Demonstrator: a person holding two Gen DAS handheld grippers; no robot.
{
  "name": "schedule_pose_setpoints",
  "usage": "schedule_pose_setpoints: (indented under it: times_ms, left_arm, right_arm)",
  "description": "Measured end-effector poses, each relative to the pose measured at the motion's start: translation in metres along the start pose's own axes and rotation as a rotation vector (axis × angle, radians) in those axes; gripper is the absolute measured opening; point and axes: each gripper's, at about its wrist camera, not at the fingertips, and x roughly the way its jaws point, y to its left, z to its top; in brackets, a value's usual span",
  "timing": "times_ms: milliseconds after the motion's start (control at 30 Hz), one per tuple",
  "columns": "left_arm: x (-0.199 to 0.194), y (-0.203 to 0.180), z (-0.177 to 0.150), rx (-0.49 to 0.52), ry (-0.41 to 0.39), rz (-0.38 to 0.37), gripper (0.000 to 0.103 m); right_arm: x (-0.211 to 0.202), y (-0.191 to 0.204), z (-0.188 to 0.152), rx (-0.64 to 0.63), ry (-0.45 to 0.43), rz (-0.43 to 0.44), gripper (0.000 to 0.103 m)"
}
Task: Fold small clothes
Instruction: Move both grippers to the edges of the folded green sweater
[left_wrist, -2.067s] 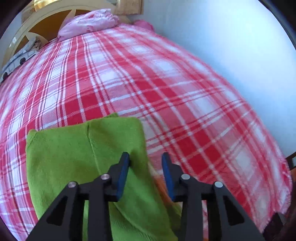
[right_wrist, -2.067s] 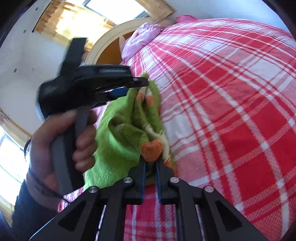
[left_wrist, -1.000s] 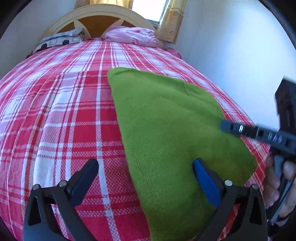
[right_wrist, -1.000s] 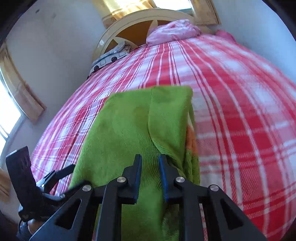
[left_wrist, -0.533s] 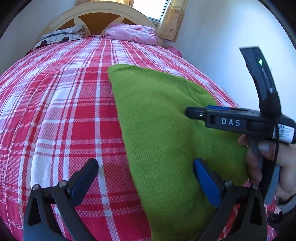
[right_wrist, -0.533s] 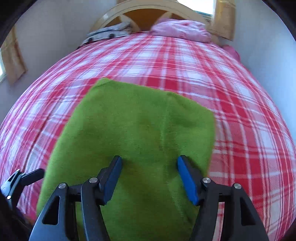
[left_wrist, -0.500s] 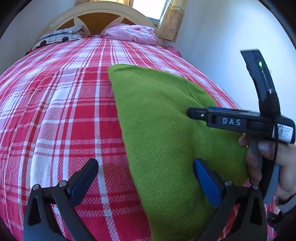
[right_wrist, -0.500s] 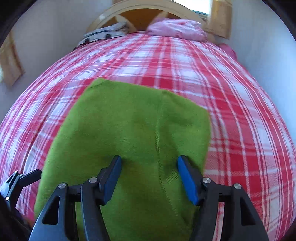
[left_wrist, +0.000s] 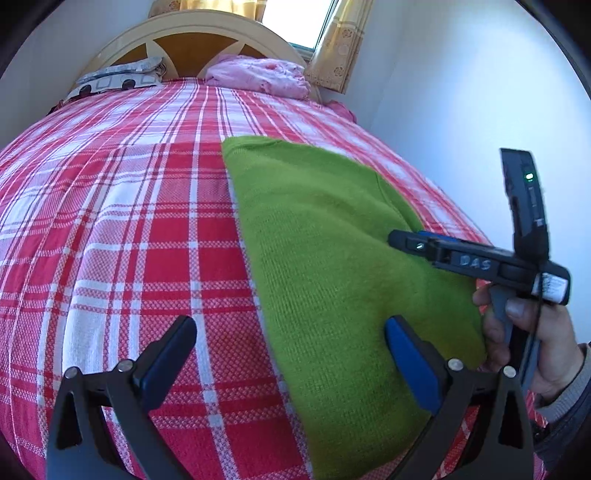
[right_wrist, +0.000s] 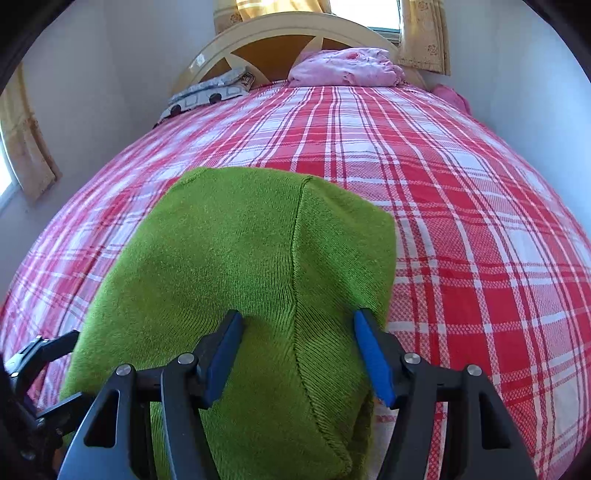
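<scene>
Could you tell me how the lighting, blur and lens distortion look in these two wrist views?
Left wrist view: fisheye bulges the plaid bedspread; window blown out; right gripper slightly motion-blurred. Right wrist view: sharp on the green knit garment, the same barrel bulge, dark vignette corners, soft daylight without hard shadows.

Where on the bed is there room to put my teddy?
The red checked bedspread is bare left of the green sweater, up to the patterned pillow. A narrower bare strip runs between the sweater and the wall. It is crowded near both claws.
</scene>
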Motion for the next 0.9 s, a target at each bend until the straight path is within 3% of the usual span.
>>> schedule_pose_setpoints:
  times_ms: [233,300,400,533,600,700,900]
  left_arm:
    - [0.012,0.001,0.002,-0.013,0.053,-0.014,0.103]
    - [0.011,0.001,0.001,-0.013,0.050,-0.018,0.103]
    - [0.006,0.004,0.000,-0.026,0.029,-0.048,0.103]
    - [0.006,0.004,0.000,-0.035,0.030,-0.058,0.103]
    - [0.005,0.005,0.000,-0.039,0.026,-0.065,0.103]
    - [0.003,0.008,0.000,-0.053,0.018,-0.106,0.103]
    - [0.010,0.004,0.003,-0.042,0.038,-0.107,0.103]
  right_arm:
    - [-0.003,-0.008,-0.005,-0.007,0.014,0.021,0.063]
    - [-0.002,-0.013,-0.008,0.006,0.022,0.011,0.072]
    - [0.002,-0.041,-0.014,0.141,0.054,0.116,0.077]
    - [-0.012,-0.024,-0.014,0.024,0.014,0.052,0.077]
    - [-0.017,-0.026,-0.012,0.025,-0.003,0.054,0.077]
    - [-0.018,-0.047,-0.008,0.103,-0.013,0.130,0.077]
    - [0.001,-0.087,0.004,0.276,0.029,0.320,0.077]
